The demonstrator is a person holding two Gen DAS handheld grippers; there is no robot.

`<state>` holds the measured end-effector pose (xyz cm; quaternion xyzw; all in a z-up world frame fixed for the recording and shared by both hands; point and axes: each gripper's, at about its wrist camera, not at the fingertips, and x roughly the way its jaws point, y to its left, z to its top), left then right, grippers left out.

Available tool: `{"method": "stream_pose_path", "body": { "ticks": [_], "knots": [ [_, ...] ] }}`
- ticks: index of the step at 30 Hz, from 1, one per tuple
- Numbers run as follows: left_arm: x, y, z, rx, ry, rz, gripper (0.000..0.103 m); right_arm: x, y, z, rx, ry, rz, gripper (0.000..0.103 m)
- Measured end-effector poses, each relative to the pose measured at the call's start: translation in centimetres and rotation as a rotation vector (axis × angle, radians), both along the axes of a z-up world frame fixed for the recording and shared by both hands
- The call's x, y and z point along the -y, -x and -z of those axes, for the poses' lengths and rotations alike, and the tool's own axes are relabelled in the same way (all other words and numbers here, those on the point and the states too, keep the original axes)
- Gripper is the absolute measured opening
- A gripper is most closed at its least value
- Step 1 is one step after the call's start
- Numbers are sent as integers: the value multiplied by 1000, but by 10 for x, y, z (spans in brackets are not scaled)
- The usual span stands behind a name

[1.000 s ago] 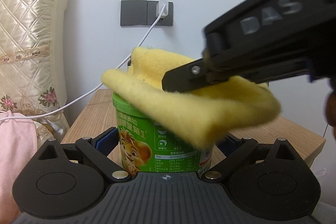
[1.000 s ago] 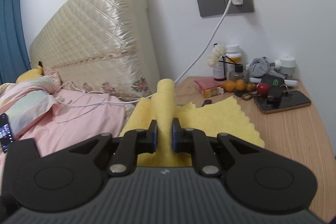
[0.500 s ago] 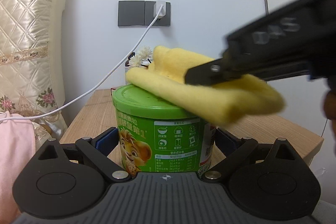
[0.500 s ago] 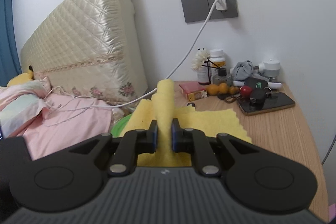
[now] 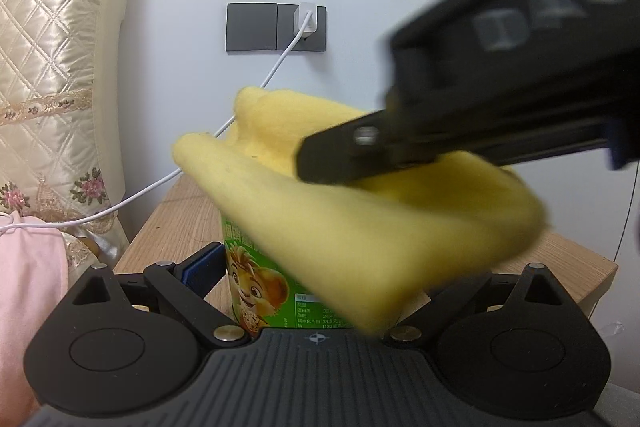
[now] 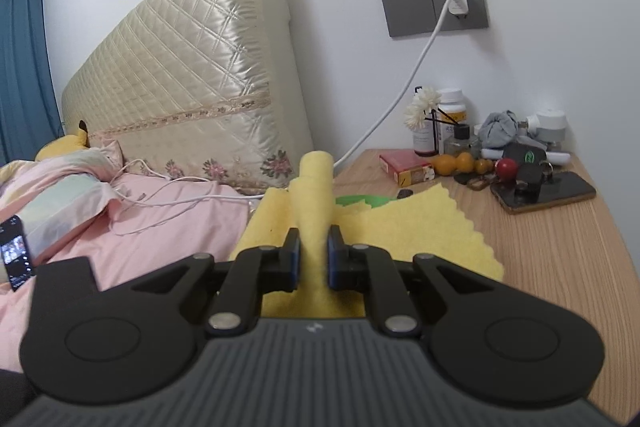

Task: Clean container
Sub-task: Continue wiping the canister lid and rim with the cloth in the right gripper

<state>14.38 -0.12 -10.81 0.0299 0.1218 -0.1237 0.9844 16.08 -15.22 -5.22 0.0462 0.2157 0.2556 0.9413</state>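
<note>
A green round container [image 5: 256, 291] with a cartoon lion label stands on the wooden bedside table [image 5: 180, 219]. My left gripper [image 5: 320, 267] is shut on its sides; its right finger is hidden behind the cloth. A folded yellow cloth [image 5: 360, 227] lies over the lid and hangs down the upper front. My right gripper [image 5: 320, 159] comes in from the right above the container, shut on the cloth. In the right wrist view my right gripper [image 6: 314, 259] pinches an upright fold of the cloth [image 6: 420, 231], and a sliver of the green lid [image 6: 356, 201] shows beyond it.
At the back of the table [image 6: 560, 267] stand bottles [image 6: 452, 123], a red box [image 6: 406, 167], small orange fruits [image 6: 464, 163], keys and a phone [image 6: 544, 191]. A white cable [image 6: 400, 107] runs from the wall socket to the pink bedding [image 6: 160, 227]. A quilted headboard [image 6: 192, 87] is at the left.
My right gripper swept the cloth back to the left and down: half a second ago it lay on the right of the lid, now it covers the lid and upper label. The container stays held.
</note>
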Motion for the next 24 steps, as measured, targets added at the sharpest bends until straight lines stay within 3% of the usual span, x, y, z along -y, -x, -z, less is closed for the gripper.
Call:
{"method": "stream_pose_path", "body": {
  "ticks": [24],
  "knots": [
    [0,-13,3,4,0,-16,98,-9,-5,-2,-40,-22,-98,14]
  ]
}}
